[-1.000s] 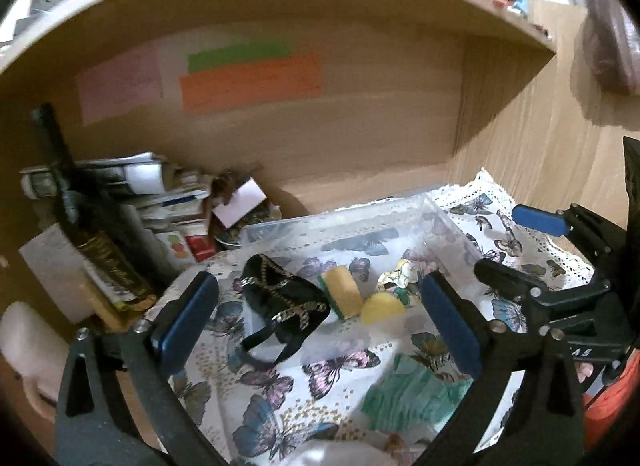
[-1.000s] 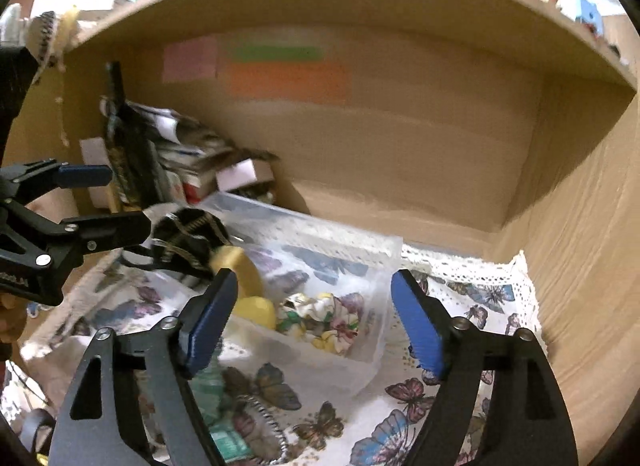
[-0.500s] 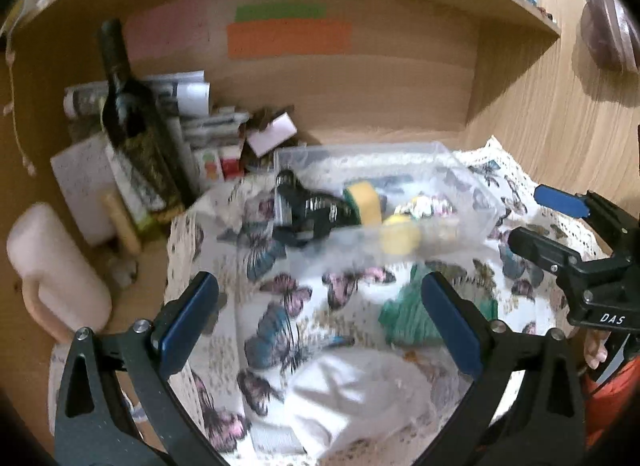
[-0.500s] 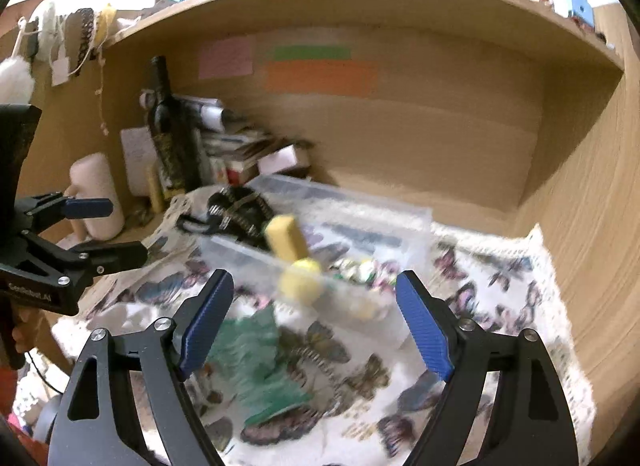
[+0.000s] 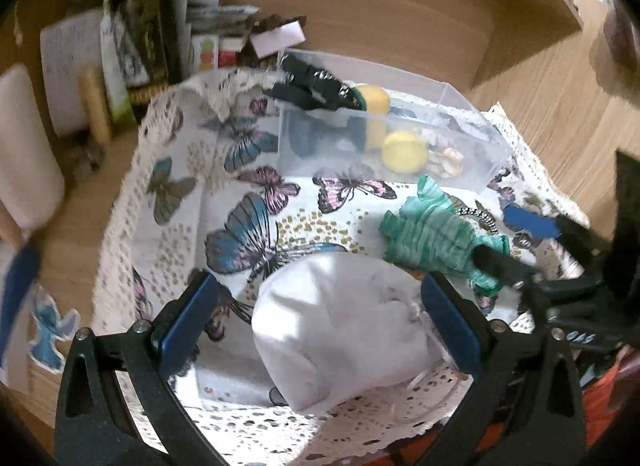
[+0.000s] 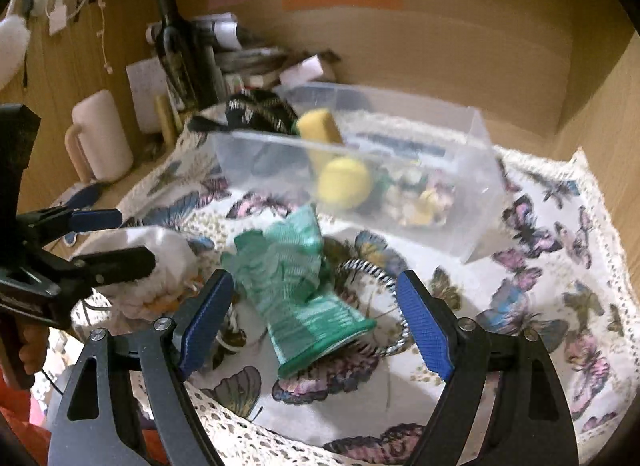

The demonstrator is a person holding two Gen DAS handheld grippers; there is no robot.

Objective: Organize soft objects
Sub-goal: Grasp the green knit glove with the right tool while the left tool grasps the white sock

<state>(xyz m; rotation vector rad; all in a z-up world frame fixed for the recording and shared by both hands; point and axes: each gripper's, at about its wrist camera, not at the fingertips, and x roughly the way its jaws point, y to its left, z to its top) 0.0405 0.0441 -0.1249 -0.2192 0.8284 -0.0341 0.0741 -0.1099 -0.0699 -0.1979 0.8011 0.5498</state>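
A clear plastic bin [image 5: 472,133] [image 6: 476,153] stands on a butterfly cloth [image 5: 256,234] and holds a black item [image 5: 316,89], a yellow sponge [image 5: 374,99], a yellow ball [image 5: 404,151] and a floral scrunchie [image 6: 420,197]. A green mesh glove [image 5: 432,234] [image 6: 296,290] and a white cloth bundle [image 5: 340,326] [image 6: 168,250] lie in front of it. My left gripper [image 5: 320,326] is open, its fingers either side of the white bundle. My right gripper [image 6: 316,322] is open, its fingers either side of the green glove.
A dark bottle [image 6: 176,49], papers and boxes [image 6: 248,61] stand at the back left of the wooden shelf nook. A pale mug [image 6: 100,137] sits at the left. A striped hair ring [image 6: 380,278] lies partly under the glove. A wooden side wall [image 6: 600,113] is at the right.
Both grippers have pulled back and down from the bin. The left now sits over the white bundle and the right over the green glove. Both stay open.
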